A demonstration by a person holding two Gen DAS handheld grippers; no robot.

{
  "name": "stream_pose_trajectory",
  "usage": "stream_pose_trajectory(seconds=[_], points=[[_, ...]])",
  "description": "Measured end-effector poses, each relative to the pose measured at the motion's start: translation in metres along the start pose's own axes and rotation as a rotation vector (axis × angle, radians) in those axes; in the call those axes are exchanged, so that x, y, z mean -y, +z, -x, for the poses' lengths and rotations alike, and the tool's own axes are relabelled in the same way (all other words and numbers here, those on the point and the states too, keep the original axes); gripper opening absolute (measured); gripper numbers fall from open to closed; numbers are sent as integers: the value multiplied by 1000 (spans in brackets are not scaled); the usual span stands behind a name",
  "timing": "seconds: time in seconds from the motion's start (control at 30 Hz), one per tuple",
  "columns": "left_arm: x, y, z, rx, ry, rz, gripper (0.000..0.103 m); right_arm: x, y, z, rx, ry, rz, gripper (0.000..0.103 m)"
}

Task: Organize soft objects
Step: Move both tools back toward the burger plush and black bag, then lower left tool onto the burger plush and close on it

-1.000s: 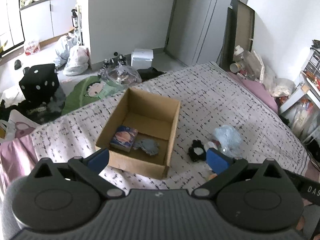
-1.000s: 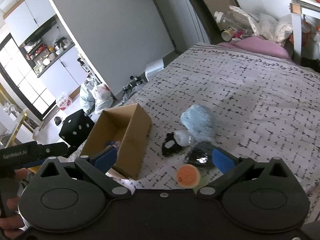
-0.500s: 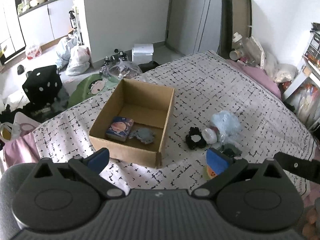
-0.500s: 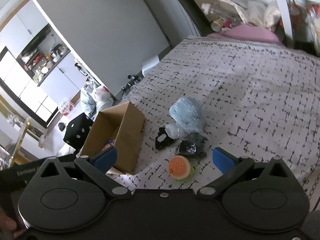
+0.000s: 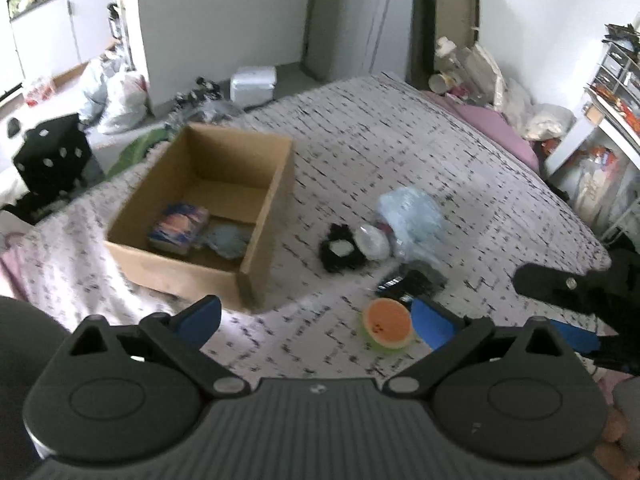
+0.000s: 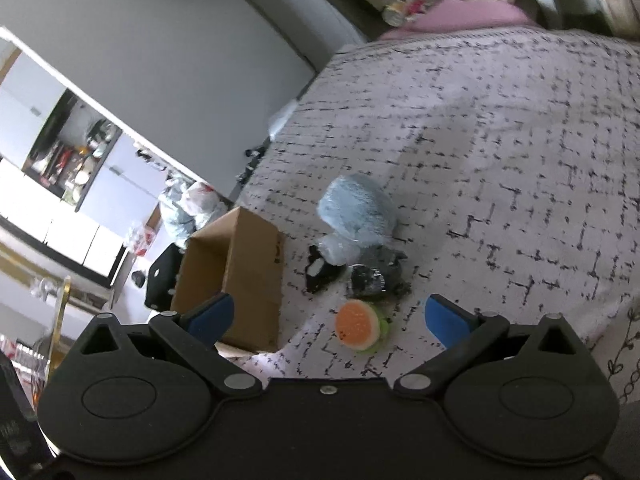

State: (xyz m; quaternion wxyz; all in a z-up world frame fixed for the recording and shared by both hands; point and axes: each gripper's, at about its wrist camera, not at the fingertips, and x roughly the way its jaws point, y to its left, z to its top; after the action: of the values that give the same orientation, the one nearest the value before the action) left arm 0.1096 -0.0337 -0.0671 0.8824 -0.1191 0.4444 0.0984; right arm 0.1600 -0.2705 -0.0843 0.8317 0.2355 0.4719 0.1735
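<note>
A cardboard box [image 5: 208, 216] sits open on the bed [image 5: 400, 152], toward the bed's left edge, and holds a small colourful block [image 5: 179, 227] with a grey soft thing [image 5: 226, 240] just beside it. To the right of the box, nearer the middle of the bed, lies a loose cluster: a pale blue plush [image 5: 412, 216], a small clear pouch [image 5: 372, 240] touching it, a black and white soft toy [image 5: 340, 252], and a dark crinkled packet [image 5: 412, 282]. Closest to the bed's near edge lies a round orange toy [image 5: 387, 322] with a green rim.

The left claw [image 5: 316, 314] hangs above the near edge of the bed with its blue-tipped fingers [image 5: 204, 314] spread wide, holding nothing. The box stands just beyond its left finger, and the orange toy lies just inside its right finger, below it on the cover; whether the pad touches the toy cannot be told.

The right claw [image 6: 326, 318] is likewise spread wide and empty. From its camera the orange toy [image 6: 358, 325] lies between the two fingers, slightly toward the right one, with the dark packet [image 6: 370, 280], the black and white toy [image 6: 320, 270] and the blue plush [image 6: 358, 210] lined up farther ahead. The box [image 6: 236, 276] stands just past its left finger. In the left camera, the right claw shows as a dark shape at the bed's right edge.
</note>
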Motion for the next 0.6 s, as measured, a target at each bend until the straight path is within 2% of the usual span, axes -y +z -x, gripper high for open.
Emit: stream_pose_trajectory(seconds=[0.2,0.6], points=[[11,-7,-21,-15,-14,9,100,12,7,-13,-23,-18,-63,103],[21,-12,-67,-62,-37,50,100,16,17,-40,-75,-45,-75,103]])
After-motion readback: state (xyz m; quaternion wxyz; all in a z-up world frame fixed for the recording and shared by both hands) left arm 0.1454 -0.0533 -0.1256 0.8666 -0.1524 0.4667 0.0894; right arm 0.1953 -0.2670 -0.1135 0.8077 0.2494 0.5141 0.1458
